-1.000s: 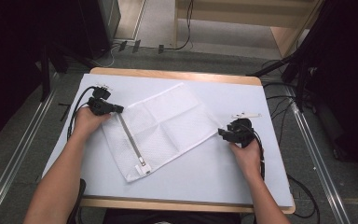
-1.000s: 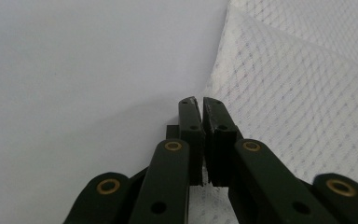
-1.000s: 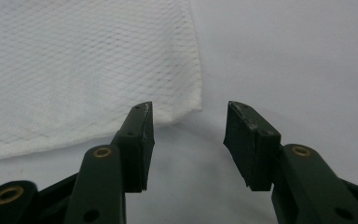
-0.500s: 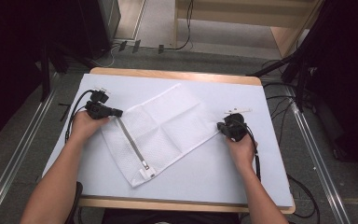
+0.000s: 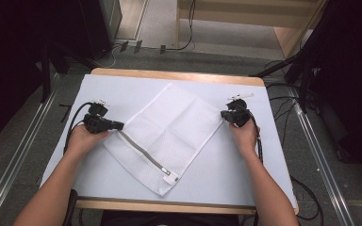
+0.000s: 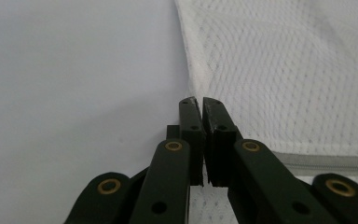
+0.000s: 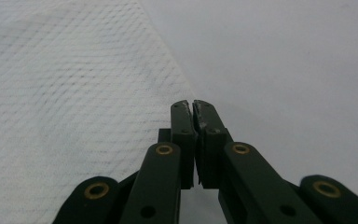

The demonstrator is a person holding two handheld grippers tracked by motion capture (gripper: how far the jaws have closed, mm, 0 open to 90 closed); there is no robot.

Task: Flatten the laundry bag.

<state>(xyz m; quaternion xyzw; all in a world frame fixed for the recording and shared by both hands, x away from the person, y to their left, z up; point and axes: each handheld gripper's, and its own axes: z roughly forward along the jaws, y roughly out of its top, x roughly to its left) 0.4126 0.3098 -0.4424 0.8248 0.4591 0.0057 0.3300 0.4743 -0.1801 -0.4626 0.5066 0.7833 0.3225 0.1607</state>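
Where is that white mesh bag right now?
In the high view, the white mesh zip bag lies flat mid-table, stretched diagonally between the left gripper and right gripper, each pinching a corner.

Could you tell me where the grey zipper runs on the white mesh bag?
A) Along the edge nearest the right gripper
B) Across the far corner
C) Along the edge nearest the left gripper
C: in the high view the zipper runs from the left gripper down the mesh bag edge.

White mesh-cloth bag (image 5: pixel 168 134), matt table (image 5: pixel 264 160)
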